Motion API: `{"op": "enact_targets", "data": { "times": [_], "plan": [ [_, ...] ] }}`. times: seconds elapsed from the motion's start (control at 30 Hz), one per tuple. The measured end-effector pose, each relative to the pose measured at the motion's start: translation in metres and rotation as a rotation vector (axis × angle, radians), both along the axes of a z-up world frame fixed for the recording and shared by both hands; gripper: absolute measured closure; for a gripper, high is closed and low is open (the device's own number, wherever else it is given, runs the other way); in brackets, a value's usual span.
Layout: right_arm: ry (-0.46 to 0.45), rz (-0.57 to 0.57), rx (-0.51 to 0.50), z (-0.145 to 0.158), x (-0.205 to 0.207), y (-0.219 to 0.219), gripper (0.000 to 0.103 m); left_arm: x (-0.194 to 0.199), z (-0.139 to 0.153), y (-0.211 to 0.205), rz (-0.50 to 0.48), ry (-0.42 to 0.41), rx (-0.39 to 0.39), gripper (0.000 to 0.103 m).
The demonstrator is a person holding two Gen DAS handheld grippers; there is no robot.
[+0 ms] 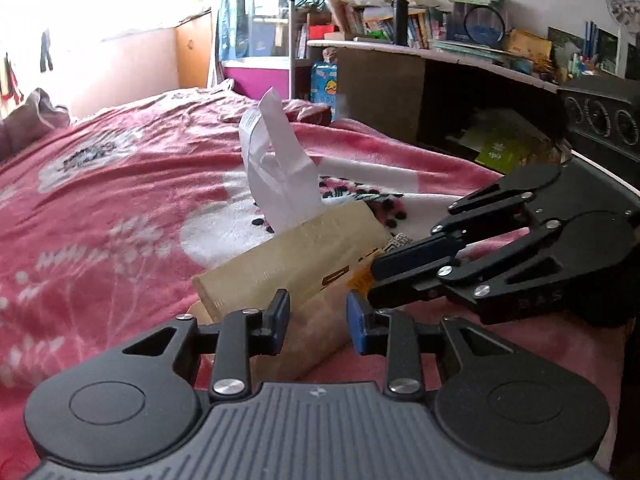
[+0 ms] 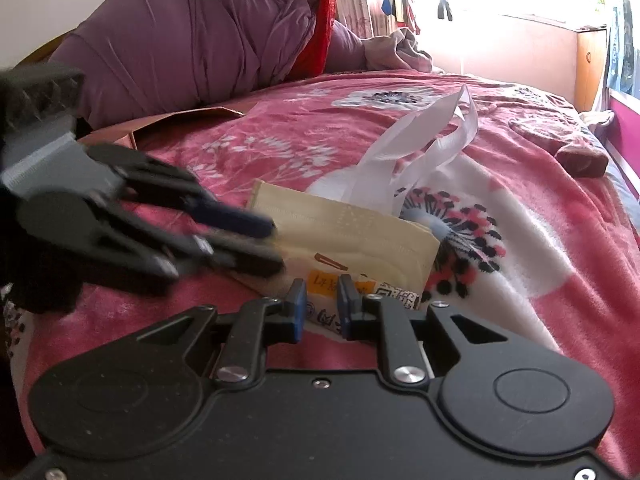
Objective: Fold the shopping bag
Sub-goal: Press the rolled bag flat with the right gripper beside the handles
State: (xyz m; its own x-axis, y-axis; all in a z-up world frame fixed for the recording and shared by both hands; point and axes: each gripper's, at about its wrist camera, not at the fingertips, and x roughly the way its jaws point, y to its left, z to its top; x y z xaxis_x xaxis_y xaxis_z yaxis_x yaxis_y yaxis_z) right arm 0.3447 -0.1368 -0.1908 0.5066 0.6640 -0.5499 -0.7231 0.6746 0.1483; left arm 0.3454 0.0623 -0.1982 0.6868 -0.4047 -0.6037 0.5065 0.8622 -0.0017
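Surface: a bed covered by a pink floral blanket (image 1: 120, 200). A purple quilt (image 2: 200, 32) is heaped at the bed's far left end in the right wrist view.

Left gripper (image 2: 278, 246): it enters from the left in the right wrist view and is blurred. One finger sits above the left end of the folded bag and one below it. In its own view the left gripper (image 1: 319, 314) has its blue pads partly apart, with beige fabric showing in the gap. I cannot tell whether the pads press on the fabric.

Task item: the shopping bag (image 1: 296, 252) is beige and folded into a flat, thick bundle. It lies on the blanket toward the near edge of the bed, between the two grippers. Its white handles (image 1: 276, 160) stick up and away from the far end of the bundle, loose and crumpled. A printed corner with an orange label (image 2: 324, 282) faces the near edge.

Right gripper (image 2: 322, 296): the jaws are nearly together, with the printed corner of the bag clamped between the pads. The left wrist view confirms this, with the right gripper (image 1: 378, 268) reaching in from the right and both fingers closed on that end of the bag.

Beyond the bed's right edge stands a cluttered shelf of books (image 1: 440, 36).
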Motion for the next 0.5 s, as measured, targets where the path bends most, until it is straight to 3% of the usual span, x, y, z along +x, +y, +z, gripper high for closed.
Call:
{"op": "enact_targets", "data": {
  "times": [0.13,0.5],
  "plan": [
    [0.013,-0.052,0.038,0.004,0.006,-0.014,0.098,0.004,-0.003,0.005,-0.004,0.022,-0.029,0.072],
    [-0.037,-0.091,-0.025,0.003,0.003,-0.005,0.103,0.005,-0.003,0.004,-0.008,0.028,-0.026,0.072]
  ]
}}
